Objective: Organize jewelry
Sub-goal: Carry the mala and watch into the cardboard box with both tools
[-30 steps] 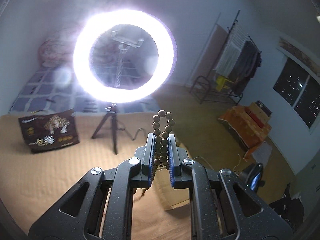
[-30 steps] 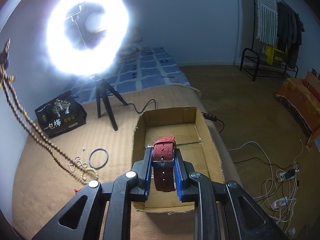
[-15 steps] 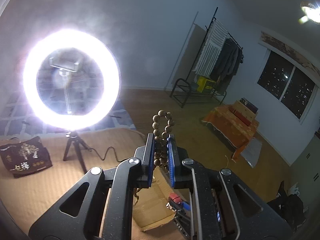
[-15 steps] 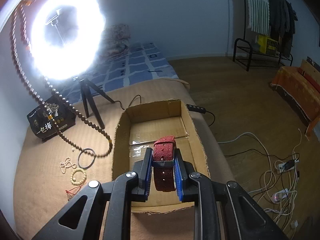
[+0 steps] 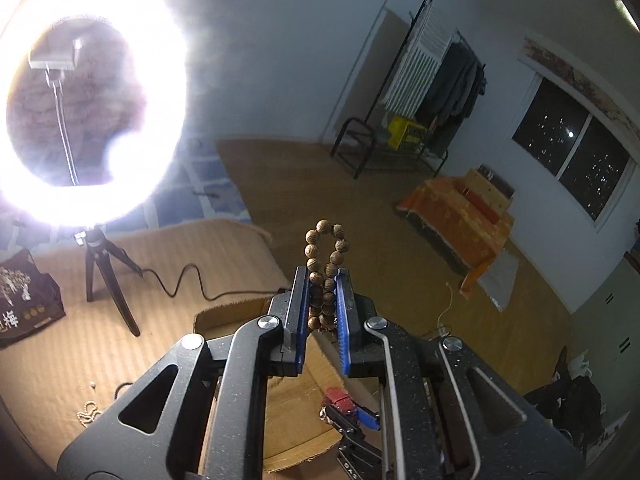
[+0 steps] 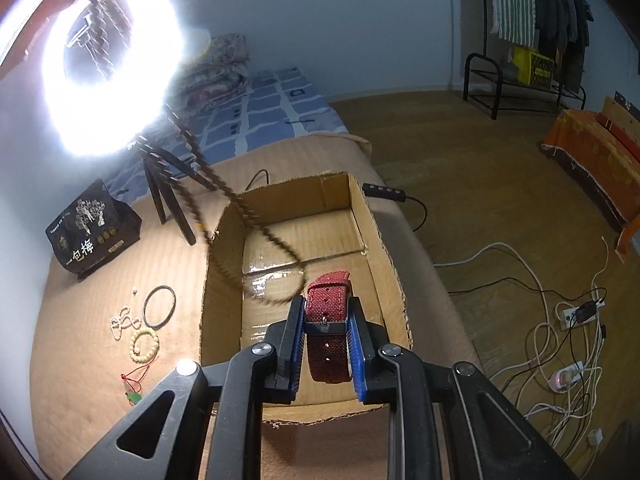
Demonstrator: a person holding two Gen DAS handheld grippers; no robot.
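Observation:
My left gripper [image 5: 323, 280] is shut on a long string of brown wooden beads [image 5: 322, 276], held high. In the right wrist view the string [image 6: 240, 208] hangs down blurred, its lower loop over the open cardboard box [image 6: 394, 280]. My right gripper [image 6: 325, 312] is shut on a red woven watch strap [image 6: 327, 300] above the box's near end; it also shows in the left wrist view [image 5: 340, 398]. On the tan mat left of the box lie a dark bangle [image 6: 159, 306], a pale bead bracelet [image 6: 144, 345], a small pearl string [image 6: 122, 320] and a red cord with a green pendant [image 6: 134, 390].
A bright ring light [image 6: 108, 60] on a tripod [image 6: 168, 200] stands behind the box. A black printed bag [image 6: 90, 228] stands at the mat's back left. A power strip [image 6: 384, 192] and cables [image 6: 560, 320] lie on the floor to the right.
My left gripper has swung right with the bead string; the hanging end has moved from beside the box to over its inside. My right gripper keeps the watch strap over the box.

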